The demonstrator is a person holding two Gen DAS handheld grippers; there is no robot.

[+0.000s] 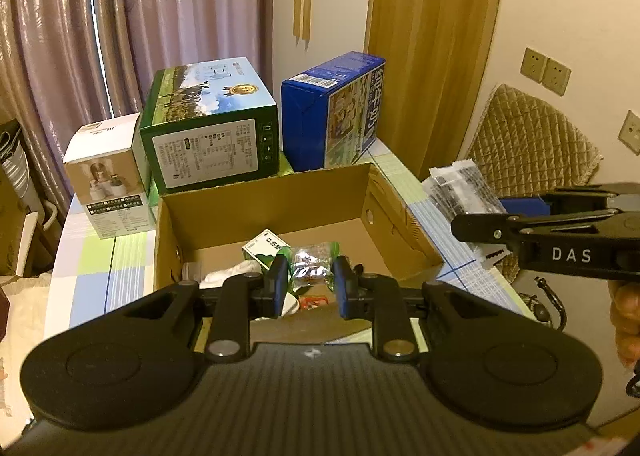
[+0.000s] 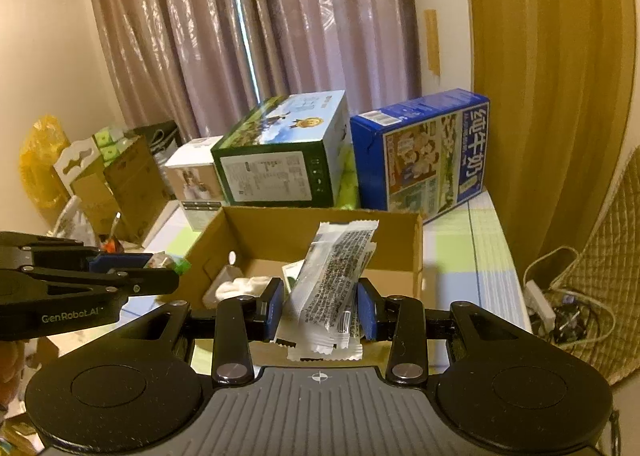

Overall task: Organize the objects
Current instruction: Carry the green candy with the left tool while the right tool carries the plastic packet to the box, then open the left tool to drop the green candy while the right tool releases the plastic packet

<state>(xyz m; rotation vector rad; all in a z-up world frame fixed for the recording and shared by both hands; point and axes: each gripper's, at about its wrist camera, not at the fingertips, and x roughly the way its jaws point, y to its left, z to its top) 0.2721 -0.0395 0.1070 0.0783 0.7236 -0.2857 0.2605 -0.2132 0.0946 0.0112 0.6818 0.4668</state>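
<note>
The right gripper (image 2: 320, 308) fills the bottom of the right wrist frame, its blue pads pinching a bundle of clear printed sachets (image 2: 334, 288) that stands upright between them, over the near edge of an open cardboard box (image 2: 416, 252) at frame centre. In the box's lower left corner lies something white and soft (image 2: 236, 286).

In the left wrist frame, the left gripper (image 1: 310, 286) sits at lower centre with its pads spread and nothing between them, above the box interior. There, a small green and white carton (image 1: 266, 246), a silvery foil packet (image 1: 310, 270) and a red-orange wrapper (image 1: 316, 301) lie together on the box floor.

Behind the box, on the table (image 1: 96, 256) with its checked cloth, three cartons stand in a row: a small white product box (image 1: 106, 176) at left, a green milk carton case (image 1: 212, 128) in the middle, and a blue milk case (image 1: 336, 112) at right. A pleated curtain (image 1: 140, 16) hangs across the upper left. At the right edge of the frame a quilted chair cushion (image 1: 528, 132) leans near two wall sockets (image 1: 546, 70).
</note>
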